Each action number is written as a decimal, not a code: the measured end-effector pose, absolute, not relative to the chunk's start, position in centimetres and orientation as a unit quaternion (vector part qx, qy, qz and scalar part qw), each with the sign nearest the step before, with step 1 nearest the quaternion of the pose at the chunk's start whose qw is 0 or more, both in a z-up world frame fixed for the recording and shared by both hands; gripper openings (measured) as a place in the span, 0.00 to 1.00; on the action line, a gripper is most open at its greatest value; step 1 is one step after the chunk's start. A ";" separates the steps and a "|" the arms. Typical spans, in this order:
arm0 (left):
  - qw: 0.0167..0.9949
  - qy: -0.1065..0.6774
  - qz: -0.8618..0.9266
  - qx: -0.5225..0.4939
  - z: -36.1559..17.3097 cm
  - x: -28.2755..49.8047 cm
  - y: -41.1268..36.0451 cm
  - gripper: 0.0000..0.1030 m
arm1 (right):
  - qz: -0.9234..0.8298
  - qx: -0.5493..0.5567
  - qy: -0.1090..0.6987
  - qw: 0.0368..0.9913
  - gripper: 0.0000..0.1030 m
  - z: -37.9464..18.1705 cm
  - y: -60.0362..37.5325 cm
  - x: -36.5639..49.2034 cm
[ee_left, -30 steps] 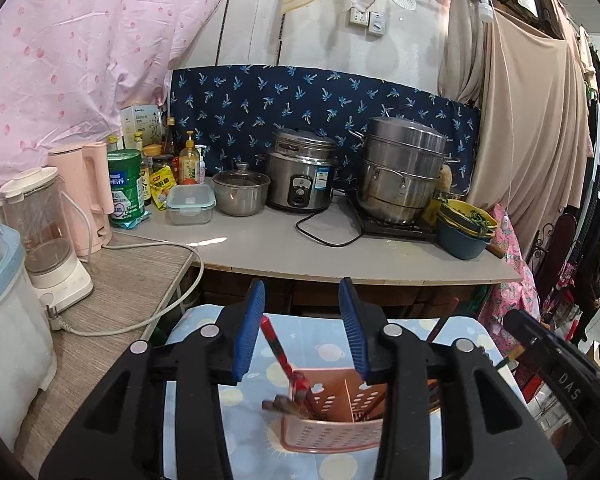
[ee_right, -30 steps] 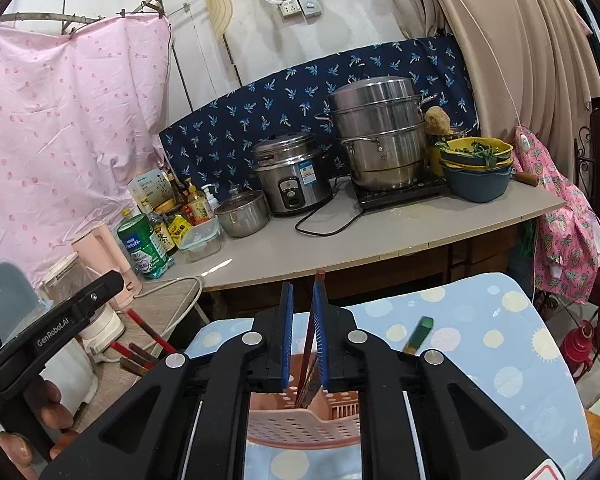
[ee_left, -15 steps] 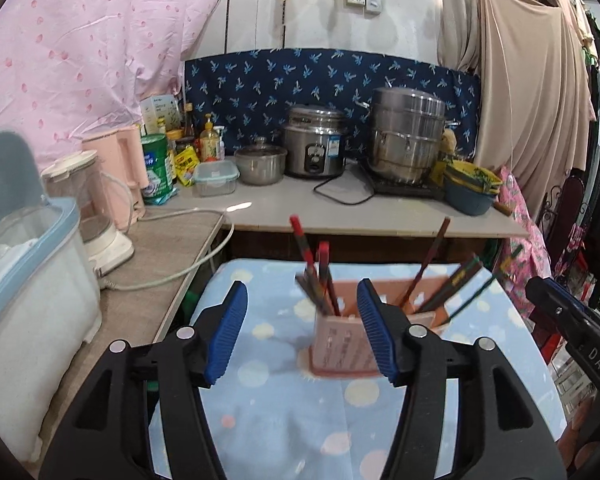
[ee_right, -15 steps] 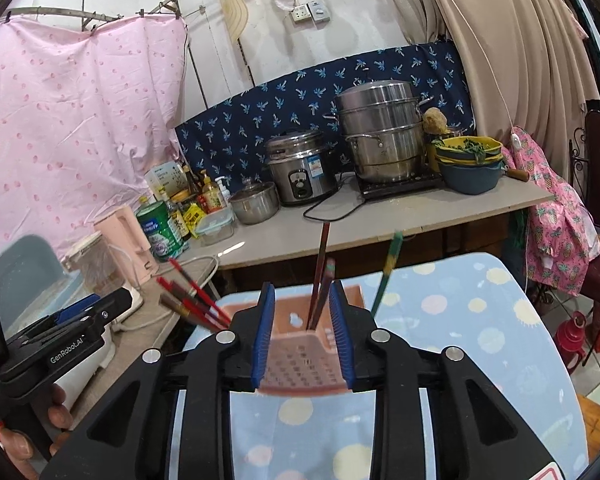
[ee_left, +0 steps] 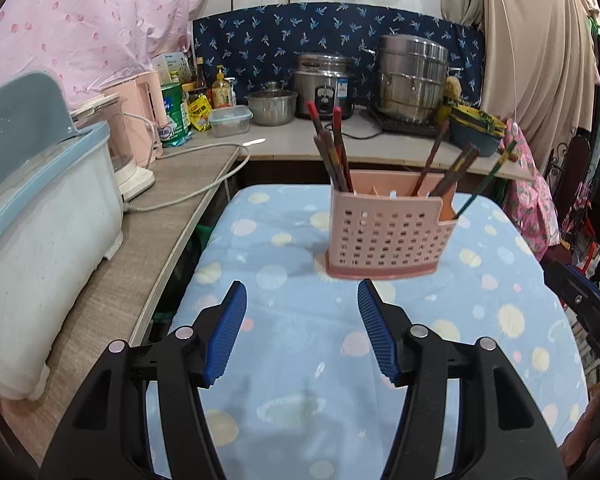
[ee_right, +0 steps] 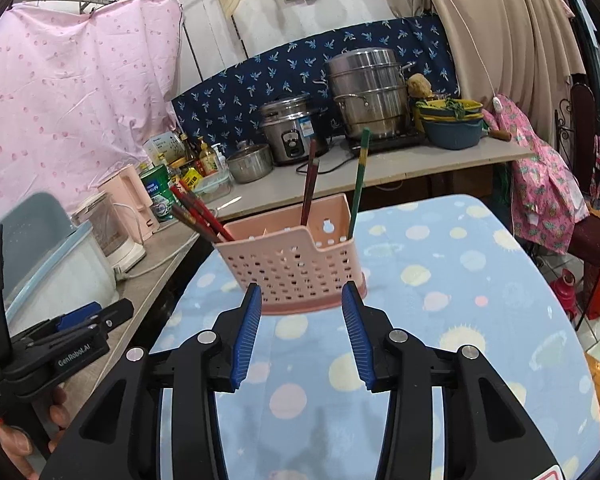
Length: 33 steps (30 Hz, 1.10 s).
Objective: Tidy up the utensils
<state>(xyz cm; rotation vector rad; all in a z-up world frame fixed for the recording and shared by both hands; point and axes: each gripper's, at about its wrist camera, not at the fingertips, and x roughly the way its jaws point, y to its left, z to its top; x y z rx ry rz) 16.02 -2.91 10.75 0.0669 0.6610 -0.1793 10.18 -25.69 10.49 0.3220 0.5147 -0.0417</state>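
A pink perforated utensil basket (ee_left: 384, 236) stands upright on the blue dotted tablecloth (ee_left: 300, 360); it also shows in the right wrist view (ee_right: 296, 264). Red and brown chopsticks (ee_left: 332, 148) lean in its left compartment, brown ones (ee_left: 448, 176) and a green one (ee_left: 488, 176) in the right. In the right wrist view the red chopsticks (ee_right: 198, 214) lean left, a brown pair (ee_right: 310, 184) and the green one (ee_right: 358, 184) stand up. My left gripper (ee_left: 300, 332) is open and empty, a little short of the basket. My right gripper (ee_right: 302, 332) is open and empty just before it.
A wooden side counter (ee_left: 140, 248) on the left holds a white and blue bin (ee_left: 40, 240), a blender (ee_left: 128, 148) and a cable. The back counter (ee_left: 300, 144) holds pots, a rice cooker (ee_left: 324, 84), bottles and bowls. The left gripper's body shows in the right wrist view (ee_right: 52, 356).
Both grippers have pulled back and up from the basket and opened wider. The right gripper, shut on a brown chopstick a second ago, has let it go into the basket.
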 end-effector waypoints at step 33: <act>0.930 0.359 -0.060 0.054 6.3 10.7 -2.5 0.87 | -0.073 0.095 0.282 0.952 0.82 7.1 -21.6 4.0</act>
